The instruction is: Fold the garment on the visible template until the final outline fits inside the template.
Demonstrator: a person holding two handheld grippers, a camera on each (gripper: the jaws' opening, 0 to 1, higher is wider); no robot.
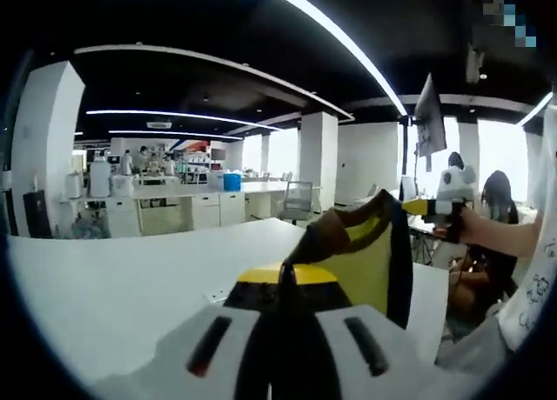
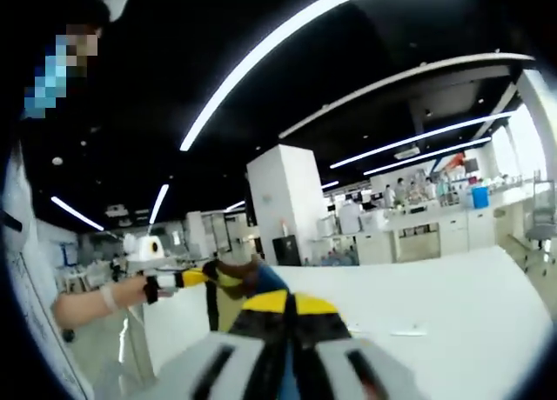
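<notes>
You hold the garment (image 1: 365,252) up above the white table (image 1: 113,287), stretched between both grippers: left gripper (image 1: 291,317) and right gripper (image 2: 283,330) each clamped on one end, its long axis running between them.

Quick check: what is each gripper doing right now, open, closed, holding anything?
Left gripper: shut on the garment.
Right gripper: shut on the garment.

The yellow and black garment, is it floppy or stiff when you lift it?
Probably floppy: the garment sags and folds between the left tongs and right tongs. It looks light, since two small pinches carry it above the white table.
</notes>
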